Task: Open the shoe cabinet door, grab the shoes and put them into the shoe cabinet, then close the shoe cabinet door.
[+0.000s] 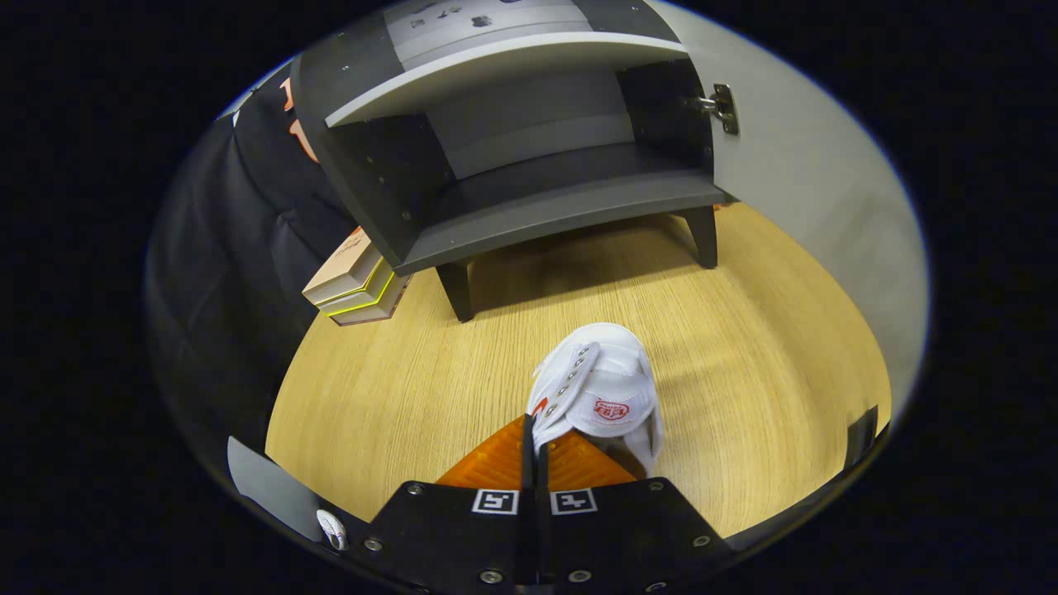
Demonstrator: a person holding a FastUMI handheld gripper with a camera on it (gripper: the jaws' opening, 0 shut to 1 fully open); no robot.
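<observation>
Gripper (536, 450) fingers pressed together, pinching the white shoe's (602, 388) rim (shoe just ahead). Far beyond stands the cabinet (529, 207), door (793, 173) open at right.

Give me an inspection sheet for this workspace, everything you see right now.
Surface: wood-grain floor, bare around the cabinet legs.
Job's things: cabinet with its door open and the shelf inside bare; white shoe short of the cabinet.
Clutter: stacked boxes beside the cabinet's left leg.
Gripper: gripper with its fingers shut on the shoe's edge.
Cables: nothing seen.
Surroundings: dark cloth wall behind the boxes.
</observation>
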